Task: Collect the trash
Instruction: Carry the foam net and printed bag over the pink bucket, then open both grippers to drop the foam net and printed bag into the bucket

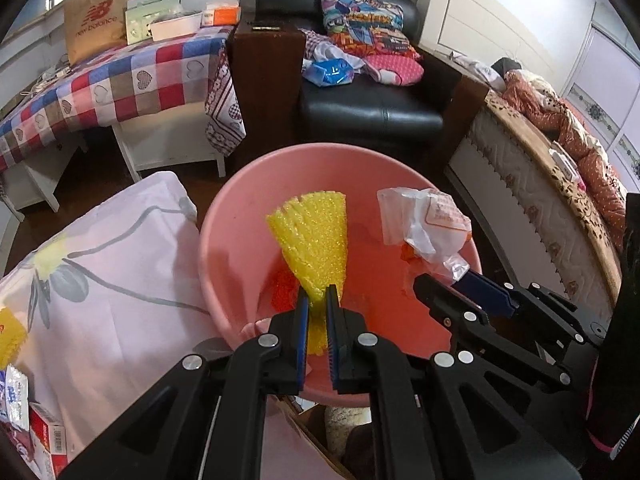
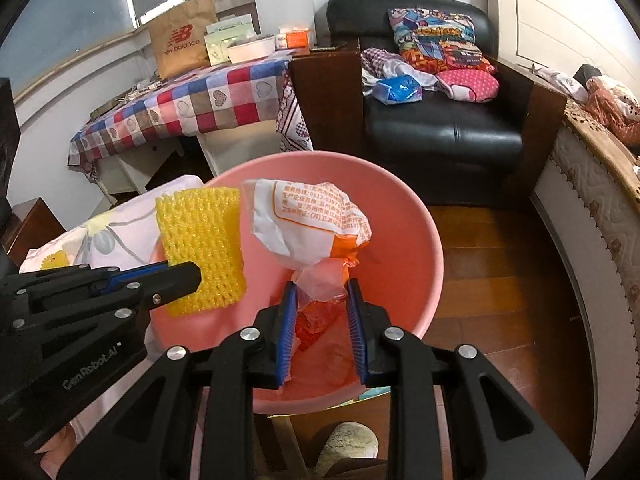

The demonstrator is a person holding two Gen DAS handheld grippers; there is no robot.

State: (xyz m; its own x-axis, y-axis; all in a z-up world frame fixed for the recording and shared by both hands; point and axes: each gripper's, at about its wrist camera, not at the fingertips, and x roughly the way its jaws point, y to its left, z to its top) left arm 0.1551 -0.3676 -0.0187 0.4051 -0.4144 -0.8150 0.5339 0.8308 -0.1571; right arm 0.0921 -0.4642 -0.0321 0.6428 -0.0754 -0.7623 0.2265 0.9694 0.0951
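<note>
**Left wrist and right wrist views: two pieces of trash held over the pink basin**

Left wrist view. Item 1: left gripper, jaws clamped on the narrow end of a yellow foam fruit-net sleeve; the sleeve fans out above the round pink plastic basin, toward its left side. Item 2: right gripper, entering from the right edge, its jaws closed on a crumpled white-and-orange plastic wrapper over the basin's right rim. Item 3: orange scraps lying on the basin floor. Seen only here: a red-and-white carton at the lower left corner, on the floral white cloth left of the basin.

Right wrist view. Right gripper pinches the wrapper's thin lower tail, printed orange text legible. Left gripper comes in from the left edge, side-on; the sleeve's open mesh faces the camera here. Wooden floor visible right of the basin. Both views: black leather armchair, checked tablecloth.
</note>
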